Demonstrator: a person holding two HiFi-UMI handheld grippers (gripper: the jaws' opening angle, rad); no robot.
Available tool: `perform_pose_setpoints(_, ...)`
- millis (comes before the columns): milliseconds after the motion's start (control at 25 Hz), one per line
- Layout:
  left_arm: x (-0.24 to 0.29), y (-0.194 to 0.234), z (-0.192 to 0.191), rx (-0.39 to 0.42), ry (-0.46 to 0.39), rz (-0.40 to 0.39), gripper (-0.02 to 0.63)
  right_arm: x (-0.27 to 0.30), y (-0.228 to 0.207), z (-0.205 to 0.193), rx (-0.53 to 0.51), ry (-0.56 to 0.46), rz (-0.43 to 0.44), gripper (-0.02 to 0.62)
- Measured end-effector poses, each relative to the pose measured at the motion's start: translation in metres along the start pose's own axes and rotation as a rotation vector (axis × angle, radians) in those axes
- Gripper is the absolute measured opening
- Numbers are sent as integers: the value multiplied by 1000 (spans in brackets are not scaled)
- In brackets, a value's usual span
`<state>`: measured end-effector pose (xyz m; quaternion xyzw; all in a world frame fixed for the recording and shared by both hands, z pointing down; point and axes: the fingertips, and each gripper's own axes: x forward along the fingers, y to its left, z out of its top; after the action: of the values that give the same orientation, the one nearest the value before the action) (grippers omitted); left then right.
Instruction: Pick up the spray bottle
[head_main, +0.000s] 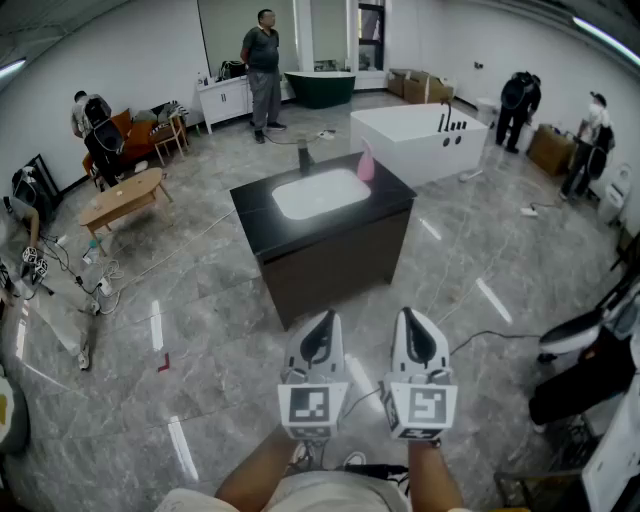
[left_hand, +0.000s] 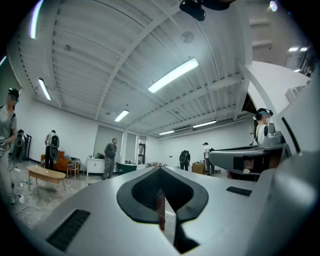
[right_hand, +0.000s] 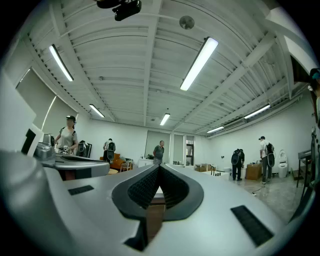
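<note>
Floor (head_main: 200, 300): grey polished stone, and I see it run across the whole room with light streaks on it.
Bathtub (head_main: 410, 135): white, it stands beyond the table on the right, well apart from my grippers.
Table (head_main: 330, 255): a black cabinet in the middle of the floor, straight ahead of both my grippers with bare floor between.
Sink (head_main: 320, 192): a white basin set into the top of the table.
Person (head_main: 264, 60): stands upright at the far wall, behind the table.
Left gripper (head_main: 321, 320): I hold it level at the bottom of the head view, pointing at the table; in the left gripper view its jaws meet at the tips with nothing gripped.
Right gripper (head_main: 413, 318): just beside the left one, also level and pointing at the table; in the right gripper view its jaws are fully closed and empty.
Spray bottle (head_main: 366, 163): pink and upright on the table's far right corner, just beside the sink, well apart from both grippers.
Tap (head_main: 304, 156): dark, it stands at the far edge of the sink, left of the spray bottle.
</note>
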<state>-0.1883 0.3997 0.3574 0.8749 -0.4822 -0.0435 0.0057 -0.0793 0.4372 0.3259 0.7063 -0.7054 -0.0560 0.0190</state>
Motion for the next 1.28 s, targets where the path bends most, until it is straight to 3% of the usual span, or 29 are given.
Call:
perform_pose_setpoints(760, 9, -47, -5, 19, 8, 64, 1, -14, -60, -15, 65, -6, 31, 3)
perform_pose_setpoints(1280, 49, -43, -16, 6, 5, 32, 2, 20, -74, -37, 68, 17, 23, 3)
